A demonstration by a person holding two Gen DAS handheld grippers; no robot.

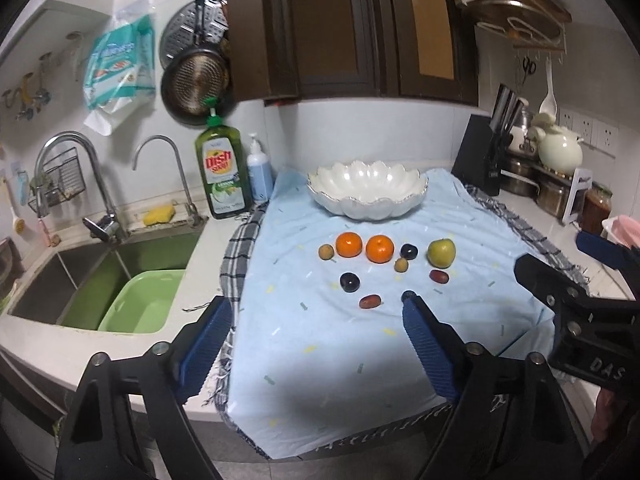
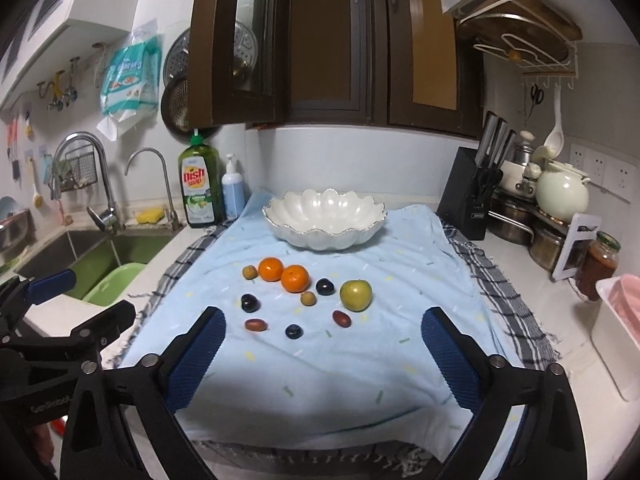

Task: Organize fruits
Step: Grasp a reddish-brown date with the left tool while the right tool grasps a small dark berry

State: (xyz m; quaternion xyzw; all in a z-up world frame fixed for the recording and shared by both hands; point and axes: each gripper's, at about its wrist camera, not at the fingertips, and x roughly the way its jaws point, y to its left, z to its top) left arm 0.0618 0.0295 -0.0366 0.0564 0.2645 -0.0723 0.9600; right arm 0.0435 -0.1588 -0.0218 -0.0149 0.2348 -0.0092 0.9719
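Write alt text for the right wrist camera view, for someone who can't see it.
Small fruits, including two oranges and a green apple, lie scattered on a light blue cloth in front of an empty white scalloped bowl. The open right gripper frames them; the left gripper shows at left.

Dim indoor light; soft glare on the scalloped white ceramic bowl (image 1: pixel 367 194) at 12 o'clock. Fisheye bending and dark vignetting at the corners; mild softness throughout.

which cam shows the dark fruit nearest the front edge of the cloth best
The right wrist view. There the small dark fruit lies in the open on the blue cloth between the open jaws. In the left wrist view only a sliver of it may show behind the blue pad, so it is mostly hidden.
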